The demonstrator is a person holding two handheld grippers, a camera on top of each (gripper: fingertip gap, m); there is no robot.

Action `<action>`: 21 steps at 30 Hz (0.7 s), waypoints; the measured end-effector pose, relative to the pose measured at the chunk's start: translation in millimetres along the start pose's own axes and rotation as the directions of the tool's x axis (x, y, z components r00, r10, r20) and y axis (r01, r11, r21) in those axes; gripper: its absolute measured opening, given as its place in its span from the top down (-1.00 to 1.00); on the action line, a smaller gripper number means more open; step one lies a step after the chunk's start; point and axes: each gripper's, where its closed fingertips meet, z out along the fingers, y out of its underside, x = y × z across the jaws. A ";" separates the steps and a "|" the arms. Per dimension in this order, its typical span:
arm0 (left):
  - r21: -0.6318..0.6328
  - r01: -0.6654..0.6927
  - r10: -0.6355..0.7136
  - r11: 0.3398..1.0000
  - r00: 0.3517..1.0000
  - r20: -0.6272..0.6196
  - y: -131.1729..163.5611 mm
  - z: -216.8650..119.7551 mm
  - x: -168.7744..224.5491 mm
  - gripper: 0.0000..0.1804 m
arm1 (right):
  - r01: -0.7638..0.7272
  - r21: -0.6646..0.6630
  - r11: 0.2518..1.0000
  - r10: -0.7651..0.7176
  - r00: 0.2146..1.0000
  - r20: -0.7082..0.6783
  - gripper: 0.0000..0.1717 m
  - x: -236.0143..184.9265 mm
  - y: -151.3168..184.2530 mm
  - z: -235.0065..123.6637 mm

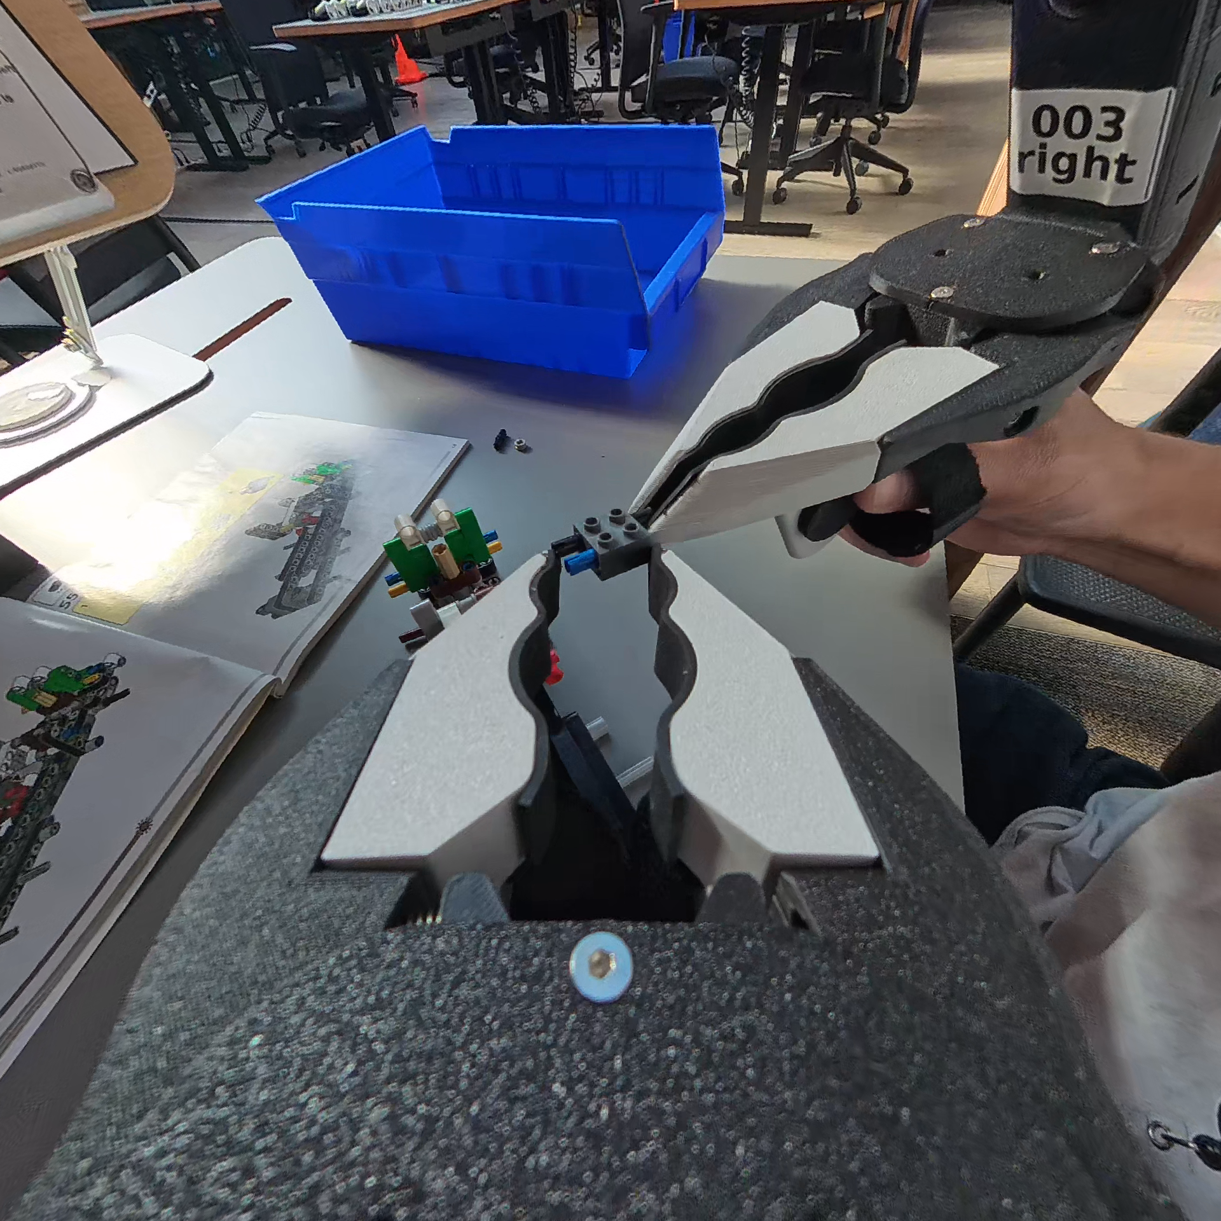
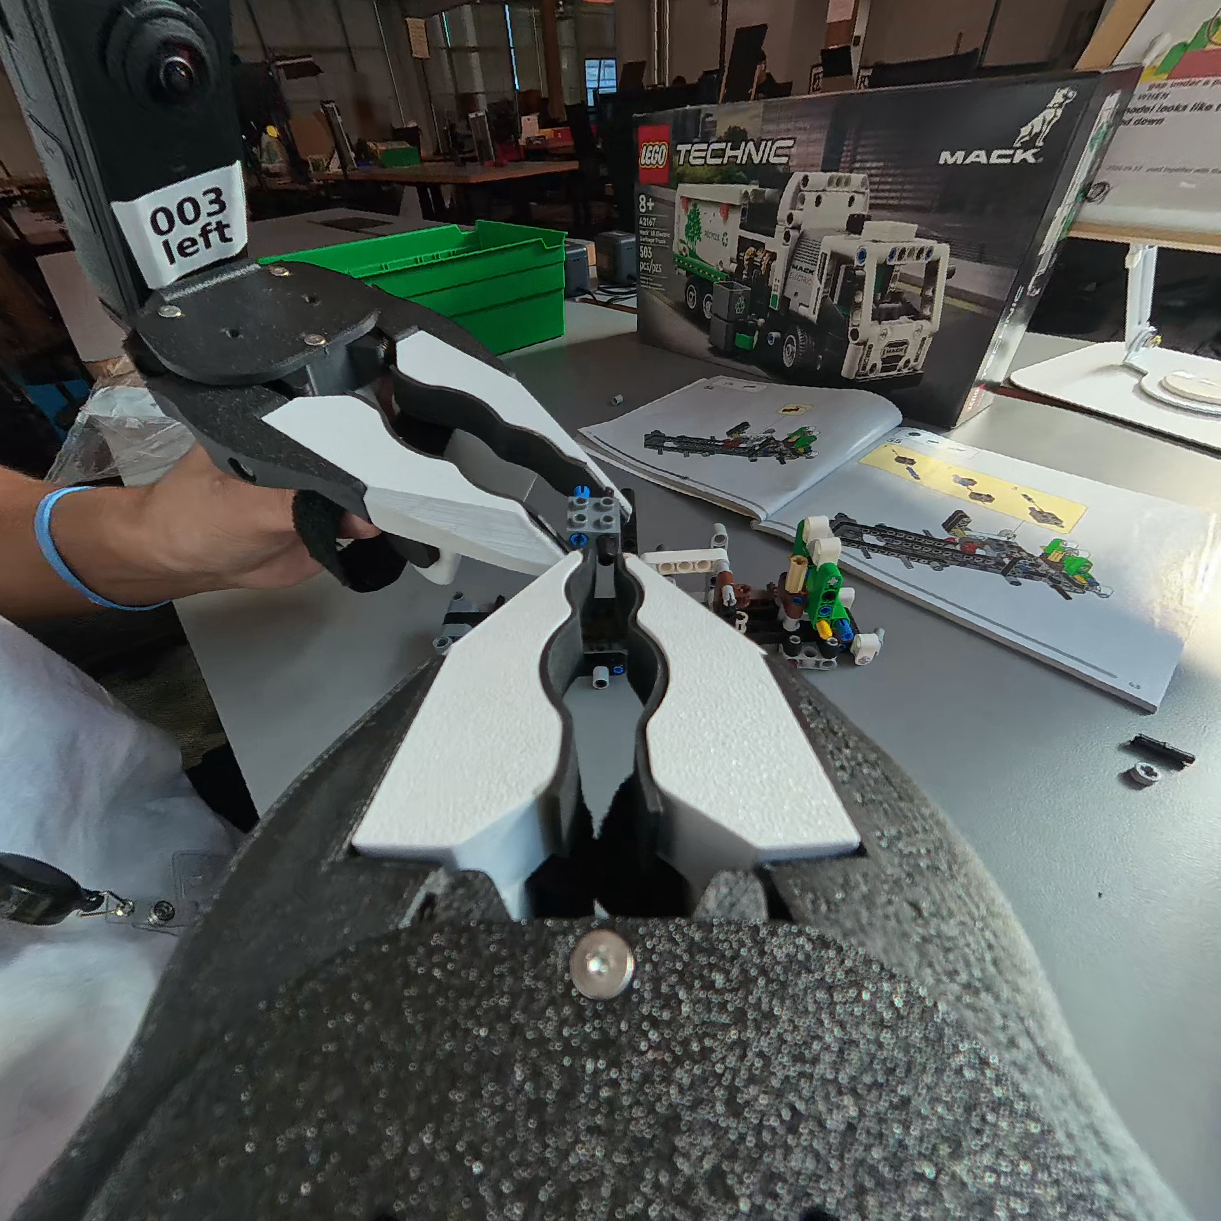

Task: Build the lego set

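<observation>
Right tool (image 2: 602,558) tips apparently hide black pin (image 2: 604,545).

The left wrist camera sat just behind the left claw (image 1: 598,561), looking forward and down along its fingers over the grey desk (image 1: 826,628) toward a blue bin (image 1: 502,291) and rows of office chairs beyond. The right wrist camera sat likewise behind the right claw (image 2: 602,561), facing roughly the opposite way, toward a green bin (image 2: 476,284) and a toy box (image 2: 859,251). Both were very close to the work. Each caught the other claw coming in from the side, and both shared the small grey brick (image 1: 618,536) at the tips, the open booklet (image 1: 264,522) and the green-topped model (image 1: 443,555).
</observation>
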 end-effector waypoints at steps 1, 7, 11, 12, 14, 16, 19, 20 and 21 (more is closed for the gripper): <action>-0.004 0.006 -0.006 1.000 1.000 -0.001 0.8 1.1 -0.4 0.73 | 0.004 0.011 1.000 -0.004 1.000 -0.002 0.97 0.7 -1.3 -0.1; -0.037 -0.002 0.002 0.999 1.000 0.004 6.2 5.8 -2.2 0.73 | -0.004 0.009 1.000 0.004 1.000 0.009 0.96 4.5 2.1 0.6; -0.067 -0.012 0.012 0.998 1.000 0.009 9.5 8.7 -4.0 0.73 | -0.003 -0.004 1.000 0.003 1.000 0.013 0.97 6.5 4.1 2.0; -0.082 -0.011 0.011 0.997 1.000 0.008 11.5 9.5 -4.7 0.73 | -0.004 -0.023 1.000 0.005 1.000 0.017 0.97 7.4 6.1 3.0; -0.124 -0.009 0.011 0.992 1.000 0.021 16.6 10.0 -8.8 0.70 | -0.004 -0.063 0.998 0.004 1.000 0.000 0.97 13.2 10.2 5.7; -0.149 -0.022 0.034 0.989 0.996 0.078 17.3 6.0 -20.8 0.59 | 0.016 -0.113 0.993 -0.019 0.999 -0.031 0.97 23.3 16.3 8.1; -0.210 0.000 0.030 0.978 0.990 0.139 18.7 0.2 -38.3 0.39 | 0.018 -0.212 0.977 -0.031 0.998 -0.055 0.97 32.6 32.3 16.2; -0.235 0.015 0.020 0.972 0.989 0.147 20.2 0.6 -41.5 0.32 | 0.006 -0.234 0.972 -0.021 0.998 -0.062 0.97 34.3 36.8 19.1; -0.258 0.029 0.008 0.966 0.990 0.141 21.9 2.4 -41.9 0.27 | -0.010 -0.236 0.972 -0.004 0.998 -0.059 0.97 34.2 38.9 22.5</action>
